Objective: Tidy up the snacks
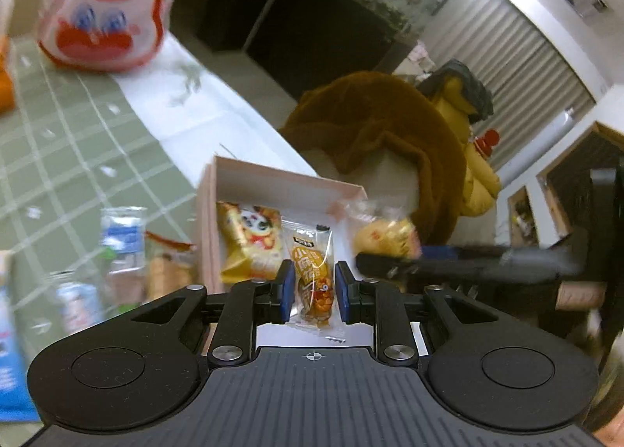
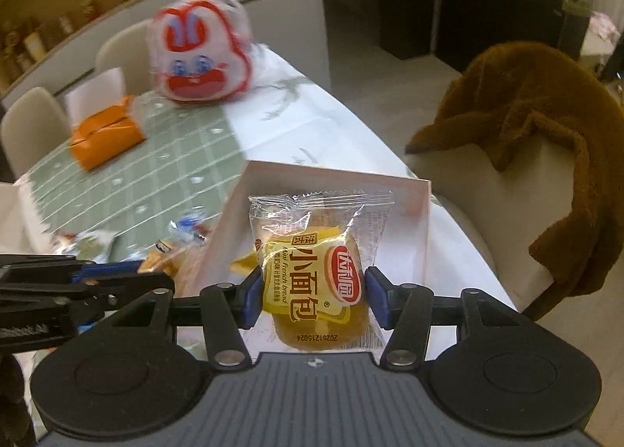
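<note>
Two grippers angled down over a pink box [image 2: 413, 209] on the table, left gripper [image 1: 314, 293] clamping a slim nut packet [image 1: 314, 283], right gripper [image 2: 314, 298] beside it pinching a bread packet [image 2: 316, 275], both packets above the box.

The table [image 2: 187, 150], under a green checked cloth, carries a pink box [image 2: 423, 213], an orange tissue pack [image 2: 105, 135], a rabbit-print bag [image 2: 199, 57] and loose snack packets [image 1: 121, 244].

Left of the left tongs [image 1: 312, 287], loose snack packets [image 1: 124, 248] on the desk [image 1: 78, 142] blur beyond reading. The blue box [image 1: 9, 353] further left is cut by the picture's edge. Beyond the right tongs [image 2: 314, 293], the mini French bread [image 2: 316, 283] hides most of the pink box's [image 2: 423, 220] floor.
</note>
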Demonstrator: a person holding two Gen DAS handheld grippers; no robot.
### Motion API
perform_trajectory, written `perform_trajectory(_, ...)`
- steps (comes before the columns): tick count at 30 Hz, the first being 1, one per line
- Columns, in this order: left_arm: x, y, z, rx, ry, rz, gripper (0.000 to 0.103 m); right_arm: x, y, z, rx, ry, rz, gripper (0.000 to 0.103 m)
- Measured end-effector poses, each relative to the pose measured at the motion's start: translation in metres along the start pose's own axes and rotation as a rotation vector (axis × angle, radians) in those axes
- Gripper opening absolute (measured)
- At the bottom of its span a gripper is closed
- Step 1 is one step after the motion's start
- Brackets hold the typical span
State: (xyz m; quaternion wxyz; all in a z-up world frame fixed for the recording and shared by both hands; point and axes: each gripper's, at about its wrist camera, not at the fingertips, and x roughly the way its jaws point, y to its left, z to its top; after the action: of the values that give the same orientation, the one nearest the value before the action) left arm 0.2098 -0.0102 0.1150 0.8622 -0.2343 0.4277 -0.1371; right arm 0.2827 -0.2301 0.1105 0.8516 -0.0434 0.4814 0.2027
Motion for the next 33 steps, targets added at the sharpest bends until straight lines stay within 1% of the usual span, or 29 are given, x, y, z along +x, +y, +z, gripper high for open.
perform_trajectory(2,0.026,0.007,0.011,-0.015,0.058,0.002,0.027,0.018,-0.008,0.003,0.025,0.032,-0.030,0.063)
perform_trajectory(3,0.030,0.009,0.012,-0.012,0.064,0.016,0.027,0.022,-0.011,0.003,0.028,0.038,-0.056,0.064)
perform_trajectory(4,0.030,0.013,0.015,-0.006,0.050,0.026,0.027,0.022,-0.013,-0.001,0.024,0.036,-0.065,0.064)
perform_trajectory(6,0.020,0.026,0.020,-0.017,-0.021,0.010,0.027,0.019,-0.017,-0.008,0.018,0.027,-0.054,0.068)
perform_trajectory(7,0.012,0.038,0.023,-0.036,-0.064,0.019,0.029,0.017,-0.017,-0.010,0.017,0.023,-0.048,0.070)
perform_trajectory(9,0.005,0.058,0.026,-0.058,-0.107,0.101,0.029,0.016,-0.017,-0.014,0.011,0.025,-0.043,0.070)
perform_trajectory(11,0.004,0.079,0.026,-0.073,-0.102,0.237,0.030,0.020,-0.013,-0.012,0.007,0.036,-0.036,0.070)
perform_trajectory(12,0.005,0.090,0.022,-0.090,-0.094,0.283,0.030,0.020,-0.008,-0.009,0.003,0.040,-0.034,0.070)
perform_trajectory(13,0.007,0.097,0.019,-0.106,-0.082,0.295,0.030,0.022,-0.003,-0.005,-0.002,0.041,-0.030,0.070)
perform_trajectory(15,0.011,0.104,0.006,-0.122,-0.049,0.271,0.030,0.025,0.013,0.005,-0.026,0.035,-0.015,0.070)
perform_trajectory(17,0.016,0.101,-0.007,-0.091,-0.019,0.240,0.030,0.027,0.030,0.017,-0.053,0.024,-0.004,0.070)
perform_trajectory(20,0.029,0.093,-0.018,-0.019,0.029,0.246,0.031,0.027,0.049,0.027,-0.051,0.027,0.028,0.070)
perform_trajectory(22,0.041,0.095,-0.017,-0.008,0.055,0.248,0.031,0.028,0.060,0.029,-0.047,0.044,0.058,0.070)
perform_trajectory(25,0.047,0.093,-0.020,-0.002,0.053,0.204,0.031,0.027,0.075,0.033,-0.062,0.049,0.069,0.070)
perform_trajectory(26,0.050,0.090,-0.021,0.016,0.058,0.197,0.033,0.028,0.080,0.036,-0.064,0.046,0.071,0.070)
perform_trajectory(29,0.052,0.075,-0.030,0.144,0.062,0.244,0.033,0.031,0.095,0.048,-0.055,0.047,0.104,0.070)
perform_trajectory(30,0.048,0.074,-0.034,0.155,0.066,0.240,0.033,0.034,0.100,0.052,-0.050,0.056,0.118,0.070)
perform_trajectory(33,0.028,0.085,-0.051,0.111,0.067,0.220,0.029,0.055,0.115,0.061,-0.017,0.118,0.171,0.070)
